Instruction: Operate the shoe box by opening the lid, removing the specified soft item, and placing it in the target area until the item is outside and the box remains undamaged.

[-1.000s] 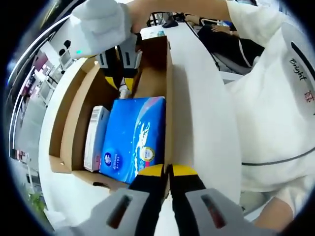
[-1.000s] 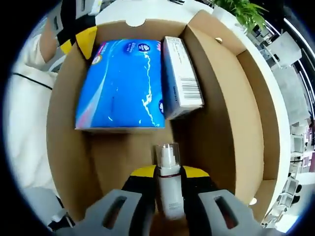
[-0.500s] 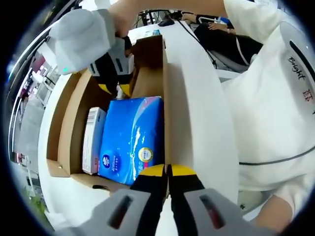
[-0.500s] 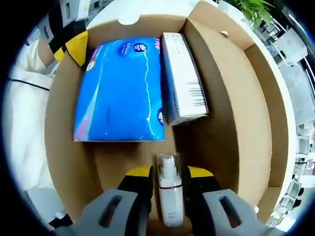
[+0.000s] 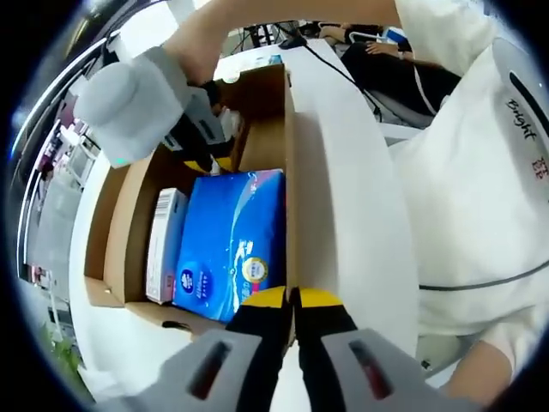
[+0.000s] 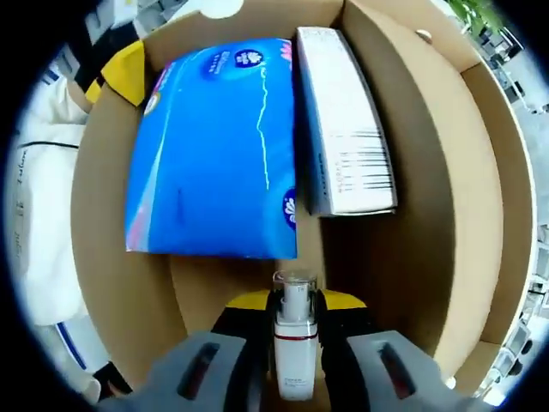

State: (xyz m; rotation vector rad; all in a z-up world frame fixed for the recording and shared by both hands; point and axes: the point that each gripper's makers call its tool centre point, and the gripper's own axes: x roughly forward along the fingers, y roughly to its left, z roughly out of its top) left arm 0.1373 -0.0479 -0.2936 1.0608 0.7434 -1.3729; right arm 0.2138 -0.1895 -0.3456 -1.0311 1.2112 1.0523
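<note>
In the right gripper view, the right gripper (image 6: 293, 311) at the bottom centre has its yellow-tipped fingers (image 6: 345, 300) closed narrowly on a small white spray bottle (image 6: 294, 348), which stands upright between them with its clear cap towards the middle of the frame. Just above the bottle's cap lies the blue tissue pack (image 6: 219, 150), the soft item, flat on the floor of the open shoe box (image 6: 120, 283) and filling the upper left of the box's interior. Touching the pack's right edge is a white carton (image 6: 345, 137) with a barcode label, lying along the box's length. At the upper left of this view a yellow fingertip of the left gripper (image 6: 123, 75) sits at the box wall. In the left gripper view, the left gripper (image 5: 290, 299) at the bottom centre has its fingers (image 5: 322, 299) pressed together on the near edge of the shoe box (image 5: 293, 193), where the right-hand wall meets the end wall. The blue tissue pack (image 5: 227, 245) lies just above them inside the box, with the white carton (image 5: 163, 245) beside it to the left. At the upper left the right gripper (image 5: 210, 159) reaches down into the far end of the box, held by a person's hand (image 5: 193, 43). The box rests on a white table (image 5: 347, 223), and a person in a white garment (image 5: 480, 172) occupies the right side of the frame.
</note>
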